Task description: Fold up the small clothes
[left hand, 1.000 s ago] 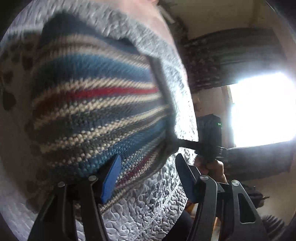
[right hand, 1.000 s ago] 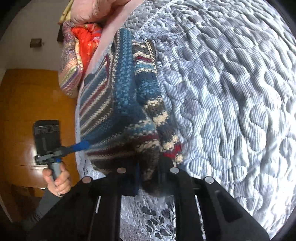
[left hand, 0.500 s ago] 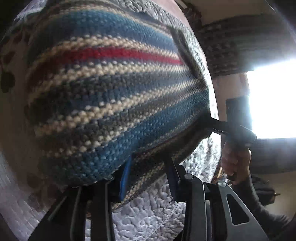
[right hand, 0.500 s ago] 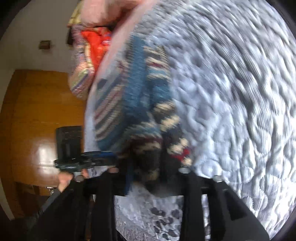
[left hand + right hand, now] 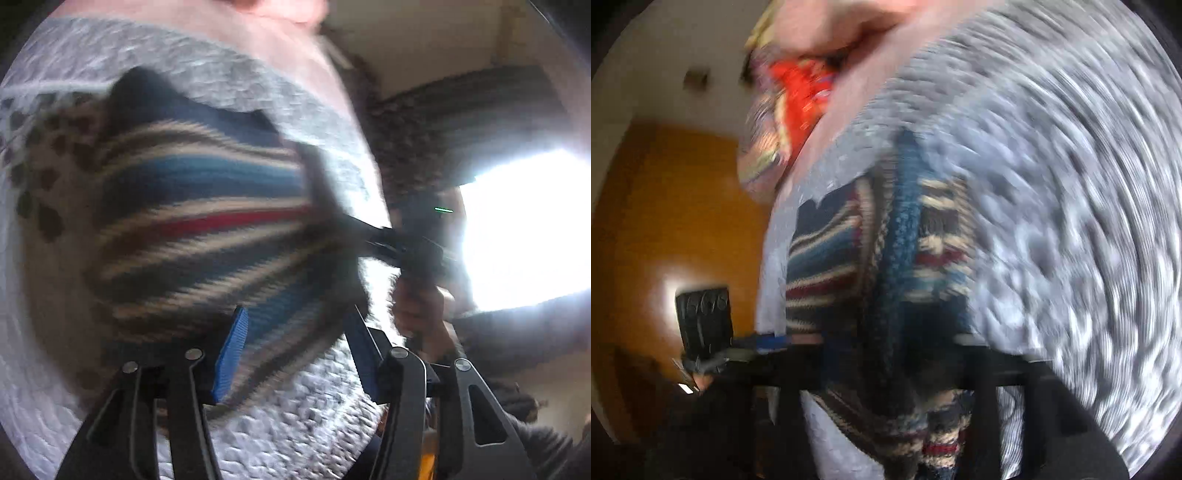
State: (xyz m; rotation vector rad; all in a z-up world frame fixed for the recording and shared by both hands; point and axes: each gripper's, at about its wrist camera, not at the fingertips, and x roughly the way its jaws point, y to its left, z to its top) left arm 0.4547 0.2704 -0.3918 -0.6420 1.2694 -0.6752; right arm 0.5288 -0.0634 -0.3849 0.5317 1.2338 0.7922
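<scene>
Quilted grey bedspread [image 5: 1071, 184] carries a striped knit sweater [image 5: 207, 229]; left gripper [image 5: 295, 350] gapes beside it, right gripper [image 5: 886, 354] pinches its fold.

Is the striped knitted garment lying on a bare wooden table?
No, the striped knitted garment lies on a pale grey quilted bedspread, whose puckered stitching shows all around it in the left wrist view.

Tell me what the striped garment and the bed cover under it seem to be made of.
Striped garment: looks like chunky knitted yarn, wool or acrylic, matte; coarse stitches show along its blue edge. Bed cover: seems a quilted woven fabric, pale grey-blue with fine stripes and puffy stitched bumps, though motion blur leaves the fibre open.
</scene>
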